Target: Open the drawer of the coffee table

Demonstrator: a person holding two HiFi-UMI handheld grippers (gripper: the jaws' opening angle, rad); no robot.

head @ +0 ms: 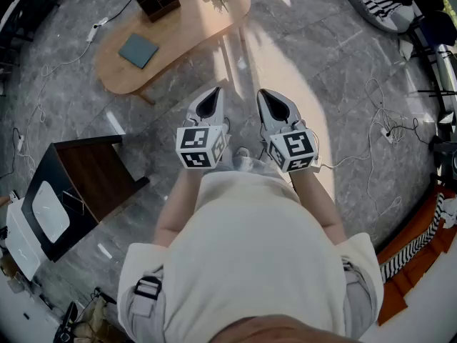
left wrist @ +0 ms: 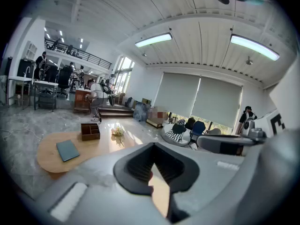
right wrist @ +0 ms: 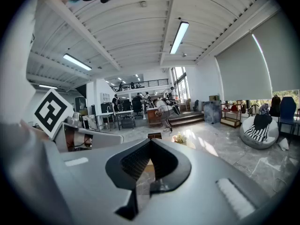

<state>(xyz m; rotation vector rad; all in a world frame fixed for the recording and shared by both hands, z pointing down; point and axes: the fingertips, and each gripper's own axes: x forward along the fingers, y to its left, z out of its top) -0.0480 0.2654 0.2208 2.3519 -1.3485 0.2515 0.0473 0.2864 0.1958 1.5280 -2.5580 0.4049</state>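
Your left gripper (head: 214, 93) and right gripper (head: 265, 93) sit side by side, jaws closed, holding nothing. The coffee table (head: 186, 31) stands ahead to your left, well apart; open floor (head: 178, 104) runs up to its near edge.

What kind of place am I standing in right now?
Likely an open-plan office lounge: a low wooden coffee table on polished stone floor, desks below a mezzanine, and a striped beanbag near tall blinds.

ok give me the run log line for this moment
stage: before contact | left claw: shut, empty | right claw: shut, empty | coffee table: ahead, untouched | drawer: not in view
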